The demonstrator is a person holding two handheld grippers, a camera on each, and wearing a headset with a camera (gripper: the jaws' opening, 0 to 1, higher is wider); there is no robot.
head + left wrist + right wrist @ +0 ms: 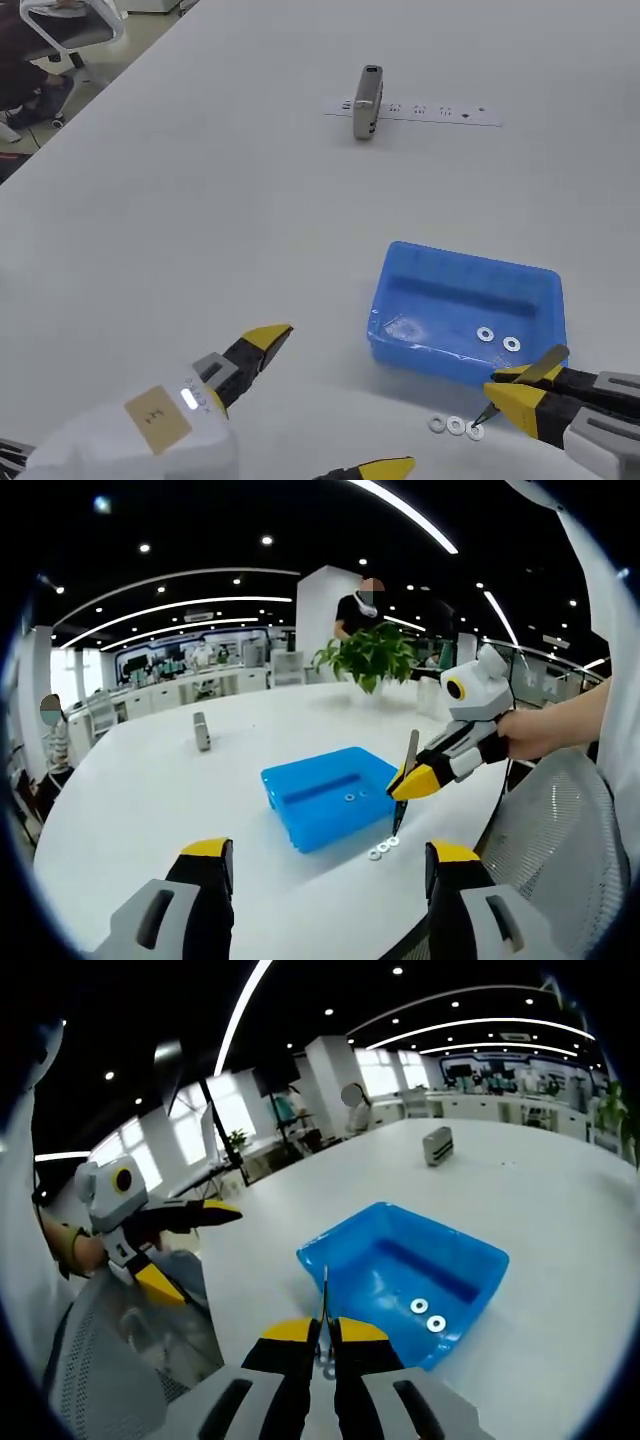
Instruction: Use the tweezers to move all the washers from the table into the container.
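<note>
Head view: right gripper (515, 388) clamps tweezers (486, 414), tip at three washers (455, 426) on table (200, 200) just beside blue container (470, 272). Left gripper view: left gripper (330, 852) jaws wide apart. Right gripper view: two more washers (427, 1314) lie inside container.

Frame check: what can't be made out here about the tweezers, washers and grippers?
- Head view: whether the tweezers pinch one of the table washers or only touch it. The tip is too small to tell.
- Right gripper view: those washers sit mostly behind the right gripper's fingers.
- Head view: the left gripper is cut off by the bottom edge.
</note>
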